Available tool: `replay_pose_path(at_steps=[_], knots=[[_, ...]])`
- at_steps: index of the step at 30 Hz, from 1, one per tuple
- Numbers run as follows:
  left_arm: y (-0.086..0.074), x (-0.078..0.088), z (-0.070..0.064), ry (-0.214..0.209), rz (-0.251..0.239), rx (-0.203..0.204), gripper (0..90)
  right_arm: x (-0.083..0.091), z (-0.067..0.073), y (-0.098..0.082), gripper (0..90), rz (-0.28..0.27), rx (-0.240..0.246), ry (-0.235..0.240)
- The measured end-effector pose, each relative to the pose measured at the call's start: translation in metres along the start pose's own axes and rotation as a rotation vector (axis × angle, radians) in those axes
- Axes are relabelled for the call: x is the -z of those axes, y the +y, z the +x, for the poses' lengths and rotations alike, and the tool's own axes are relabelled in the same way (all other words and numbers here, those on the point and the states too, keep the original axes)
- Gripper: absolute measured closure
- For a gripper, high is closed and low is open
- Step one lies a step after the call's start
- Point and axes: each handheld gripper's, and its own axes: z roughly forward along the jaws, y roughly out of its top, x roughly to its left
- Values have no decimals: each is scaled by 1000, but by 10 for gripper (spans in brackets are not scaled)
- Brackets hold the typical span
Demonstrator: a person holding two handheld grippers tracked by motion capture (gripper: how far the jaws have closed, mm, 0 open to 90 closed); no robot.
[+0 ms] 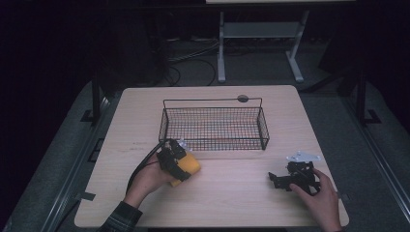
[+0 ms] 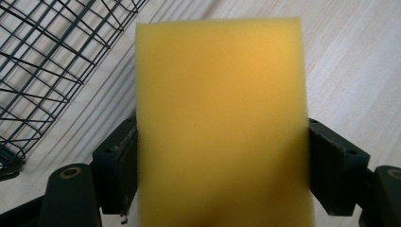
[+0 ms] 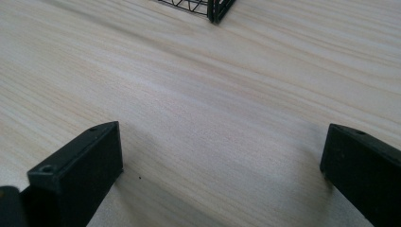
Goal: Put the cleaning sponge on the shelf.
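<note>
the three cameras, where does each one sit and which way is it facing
High view: above the person's side of the table, looking forward and down; both forearms, the left gripper and the right gripper show.
Left gripper view: rides on the left gripper, looking along its jaws, which press the sides of a yellow sponge; wire basket at left.
Right gripper view: rides on the right gripper, looking low across the table; its jaws stand apart with bare wood between.
Shared: the basket appears in all three; the sponge in the high and left gripper views.
</note>
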Motion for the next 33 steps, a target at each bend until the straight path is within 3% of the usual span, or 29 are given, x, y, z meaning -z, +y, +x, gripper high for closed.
replay_pose_path(at_steps=[12,33], knots=[[5,16,0,-21,-10,2,228,0,0,0,0,0,0,0],[16,44,5,-21,-52,8,229,0,0,0,0,0,0,1]])
